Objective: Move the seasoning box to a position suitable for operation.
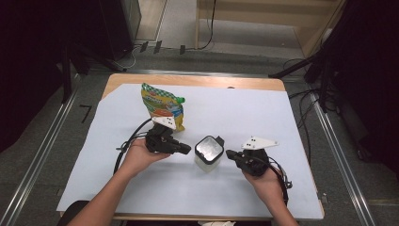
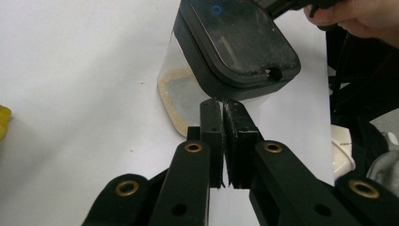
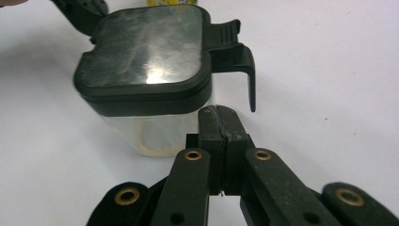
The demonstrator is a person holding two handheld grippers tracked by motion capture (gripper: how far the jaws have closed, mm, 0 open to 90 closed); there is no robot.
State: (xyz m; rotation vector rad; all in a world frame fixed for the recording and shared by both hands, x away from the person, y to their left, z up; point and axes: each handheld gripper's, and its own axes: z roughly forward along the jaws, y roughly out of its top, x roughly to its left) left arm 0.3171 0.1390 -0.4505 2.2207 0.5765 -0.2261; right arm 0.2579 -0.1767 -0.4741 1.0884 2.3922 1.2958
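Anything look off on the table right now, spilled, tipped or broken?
Nothing spilled or tipped. The clear container stands upright with its dark lid on; a crumbly residue rings its inside bottom. The snack bag stands behind the left tongs. Both tongs are shut, empty.

Snack bag (image 1: 162,106): print too small to read from the high view; its lower edge is hidden behind the left gripper (image 1: 184,149), and the right gripper view cuts it to a yellow strip at the top edge. Container (image 1: 208,153) contents indistinct through the clear wall; both forearms cut off at the bottom edge
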